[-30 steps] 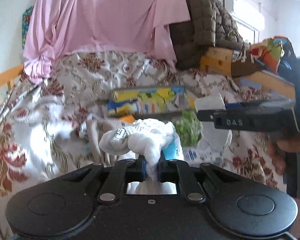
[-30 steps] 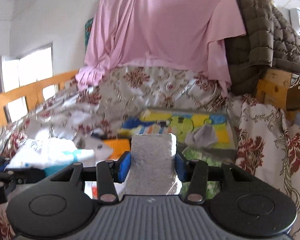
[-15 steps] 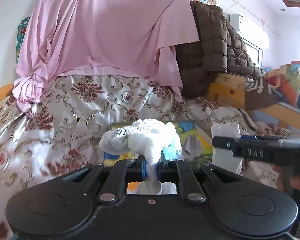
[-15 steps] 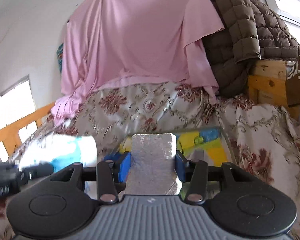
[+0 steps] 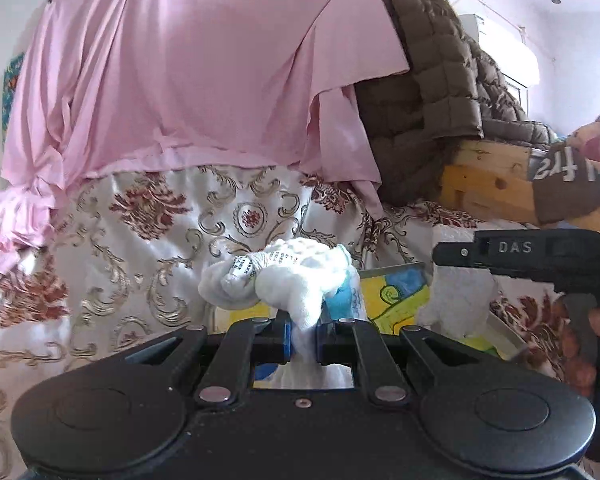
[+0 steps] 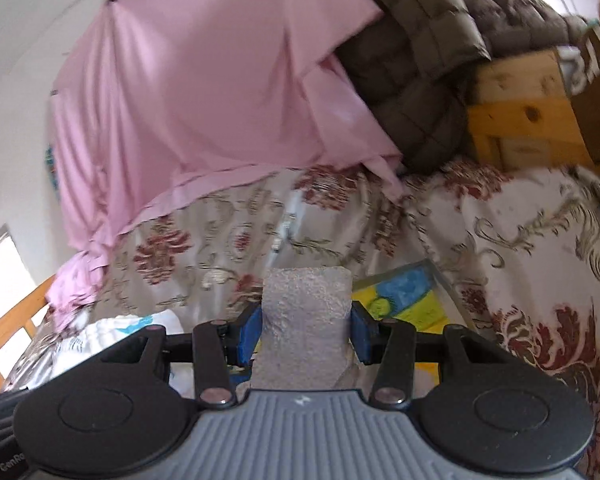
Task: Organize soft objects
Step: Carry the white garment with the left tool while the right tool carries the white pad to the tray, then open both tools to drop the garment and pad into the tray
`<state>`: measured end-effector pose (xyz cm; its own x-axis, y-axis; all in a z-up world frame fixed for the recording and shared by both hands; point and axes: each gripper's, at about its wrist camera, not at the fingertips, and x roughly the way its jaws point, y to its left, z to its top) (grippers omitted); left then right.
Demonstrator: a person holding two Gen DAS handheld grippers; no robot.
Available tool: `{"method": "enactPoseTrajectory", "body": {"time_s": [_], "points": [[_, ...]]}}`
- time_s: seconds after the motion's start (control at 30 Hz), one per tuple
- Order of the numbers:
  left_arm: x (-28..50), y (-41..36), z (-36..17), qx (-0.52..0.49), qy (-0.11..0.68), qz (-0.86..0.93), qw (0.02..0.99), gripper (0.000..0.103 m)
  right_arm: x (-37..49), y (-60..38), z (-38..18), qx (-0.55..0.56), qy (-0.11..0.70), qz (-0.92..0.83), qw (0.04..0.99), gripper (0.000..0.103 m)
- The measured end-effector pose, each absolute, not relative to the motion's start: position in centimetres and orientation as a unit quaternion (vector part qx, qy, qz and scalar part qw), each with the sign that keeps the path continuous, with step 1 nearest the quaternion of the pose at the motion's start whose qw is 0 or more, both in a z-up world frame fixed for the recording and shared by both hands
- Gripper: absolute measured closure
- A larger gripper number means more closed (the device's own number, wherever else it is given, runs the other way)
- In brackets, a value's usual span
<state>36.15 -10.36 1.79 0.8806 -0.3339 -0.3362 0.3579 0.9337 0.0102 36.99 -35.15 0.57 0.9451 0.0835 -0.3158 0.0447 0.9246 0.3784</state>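
Now, left wrist view: the left gripper (image 5: 303,334), pinched tight on the white sock bundle (image 5: 284,280), has swung from the cluttered bedspread toward the pink sheet (image 5: 180,80), below which the colourful tray (image 5: 396,292) sits (likely the drop-off). Right wrist view: the right gripper (image 6: 305,336), half-closed on the grey sponge block (image 6: 306,320), has rolled, with the sheet looming nearer.

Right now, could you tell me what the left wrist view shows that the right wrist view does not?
Only the left wrist view shows the left gripper shut on a bunched white cloth, and the right gripper's black side marked DAS.

Only the right wrist view shows the right gripper shut on a grey foam block head-on, and a wooden rail at lower left.

Both show the pink sheet, the brown quilted jacket, the floral bedspread and the colourful mat.
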Motion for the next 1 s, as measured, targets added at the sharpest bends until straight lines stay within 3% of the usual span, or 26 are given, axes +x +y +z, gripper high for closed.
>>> {"method": "enactPoseTrajectory", "body": {"time_s": [0.3,0.77,0.87,0.93,1.0], "points": [[42.5,-12.9,-1.4,0.001,0.246,-0.199,0.949,0.092,39.8,-37.3,-2.0,0.239,0.239,-0.038,0.94,0.053],[43.4,-14.3,-4.2,0.003,0.303,-0.183,0.935,0.086,40.5,-37.0,-3.7,0.226,0.277,-0.057,0.932,0.049],[43.3,-14.3,-4.2,0.006,0.308,-0.169,0.936,0.081,40.5,-36.8,-3.7,0.221,0.279,-0.056,0.933,0.048],[43.3,-14.0,-4.2,0.004,0.313,-0.167,0.935,0.077,40.5,-36.8,-3.6,0.218,0.282,-0.053,0.933,0.041],[43.1,-13.9,-4.0,0.002,0.316,-0.166,0.934,0.062,40.3,-36.7,-3.3,0.215,0.284,-0.053,0.933,0.036]]}}
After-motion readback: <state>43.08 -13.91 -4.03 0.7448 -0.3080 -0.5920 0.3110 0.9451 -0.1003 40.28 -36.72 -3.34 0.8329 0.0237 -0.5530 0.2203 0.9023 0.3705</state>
